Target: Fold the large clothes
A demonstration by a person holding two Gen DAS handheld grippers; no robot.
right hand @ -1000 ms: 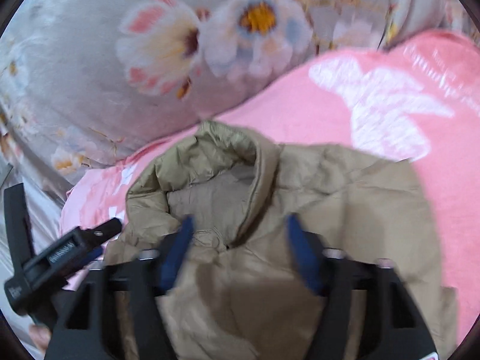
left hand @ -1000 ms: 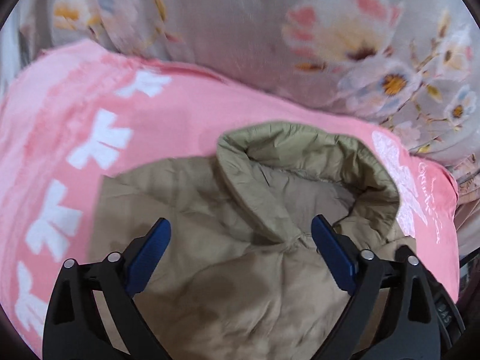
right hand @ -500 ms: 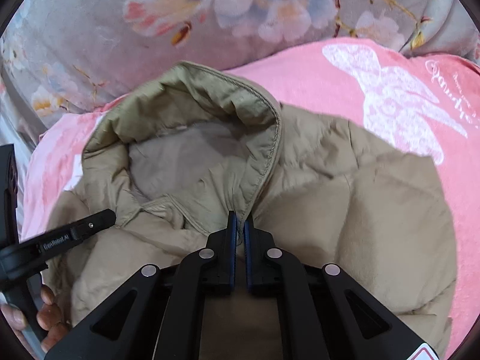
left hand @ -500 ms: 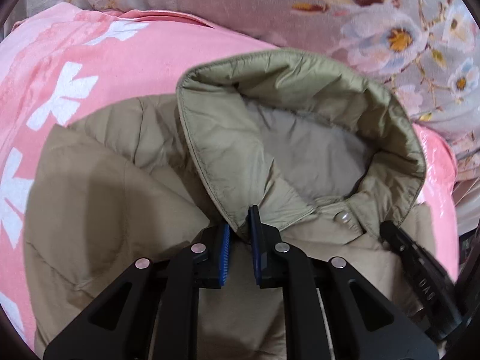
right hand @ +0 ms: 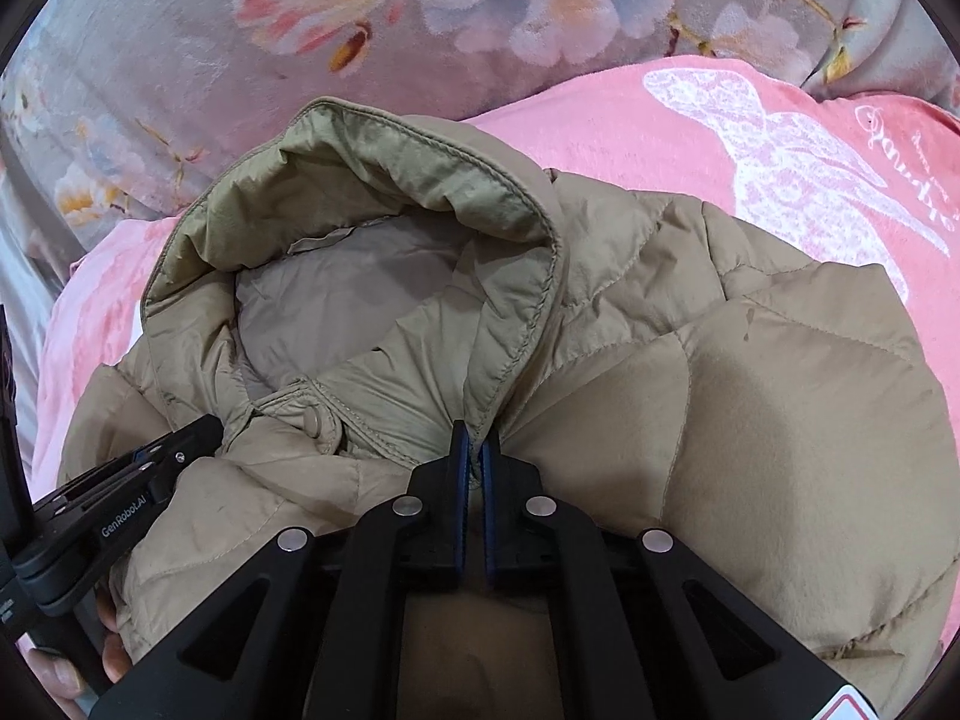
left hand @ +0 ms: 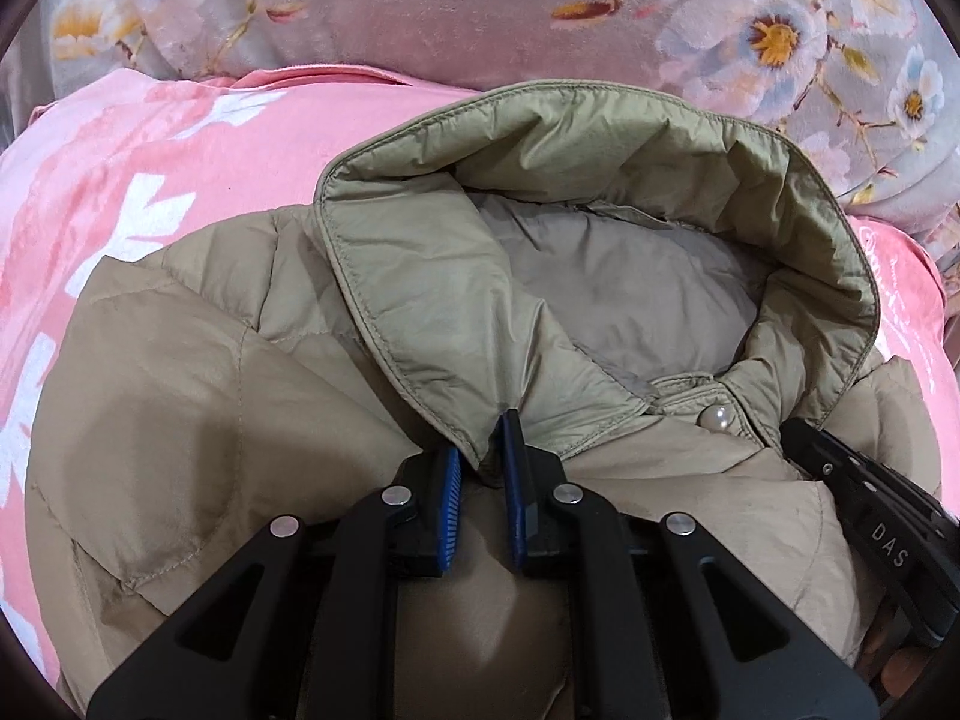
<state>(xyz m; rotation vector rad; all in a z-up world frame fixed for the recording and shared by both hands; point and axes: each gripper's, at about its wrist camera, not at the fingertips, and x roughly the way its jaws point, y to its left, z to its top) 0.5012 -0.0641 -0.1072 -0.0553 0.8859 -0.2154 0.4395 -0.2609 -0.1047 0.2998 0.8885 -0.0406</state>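
While the jacket [left hand: 180, 450] lies on a pink blanket [left hand: 120, 180], both hand-held grippers clamp its collar [left hand: 456, 300]: the left hand-held gripper [left hand: 483, 468] pinches the edge at 6 o'clock in its view, and the right hand-held gripper [right hand: 474, 456] does likewise.

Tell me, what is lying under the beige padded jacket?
Under the jacket a pink blanket with white prints shows on both sides, and it lies on a grey flowered cover. What is directly beneath the jacket's middle is covered, so it cannot be seen.
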